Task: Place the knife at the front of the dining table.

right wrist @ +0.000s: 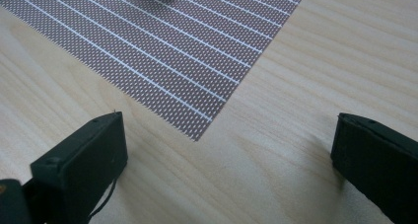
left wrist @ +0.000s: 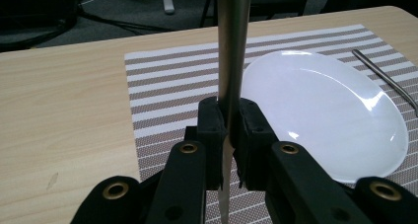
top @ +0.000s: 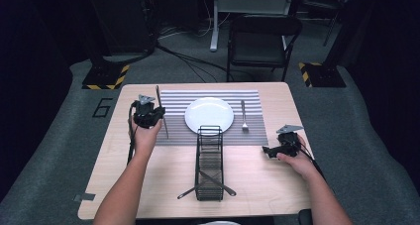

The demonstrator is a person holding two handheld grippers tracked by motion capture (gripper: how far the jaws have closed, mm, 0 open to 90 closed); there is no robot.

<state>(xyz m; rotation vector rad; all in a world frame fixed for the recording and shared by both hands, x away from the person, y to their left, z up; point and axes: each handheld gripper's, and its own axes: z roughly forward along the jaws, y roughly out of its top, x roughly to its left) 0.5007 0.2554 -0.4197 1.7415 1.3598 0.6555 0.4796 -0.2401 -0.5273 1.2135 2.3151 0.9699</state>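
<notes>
A metal knife (left wrist: pixel 231 46) stands clamped between the jaws of my left gripper (left wrist: pixel 227 130), over the striped placemat (left wrist: pixel 167 86) just left of the white plate (left wrist: pixel 320 110). In the high view the knife (top: pixel 165 128) crosses the left gripper (top: pixel 158 114) lengthwise, beside the plate (top: pixel 209 115). A fork (top: pixel 243 116) lies on the mat to the right of the plate. My right gripper (top: pixel 271 150) hovers low near the table's right edge. In its own view the right gripper (right wrist: pixel 226 155) is open over the mat's corner (right wrist: pixel 148 51), with nothing between its fingers (right wrist: pixel 84 160).
A black wire basket (top: pixel 209 158) stands lengthwise in the middle of the wooden table (top: pixel 257 175), in front of the plate, with utensils (top: pixel 218 185) sticking out at its near end. A folding chair (top: pixel 262 41) stands beyond the table.
</notes>
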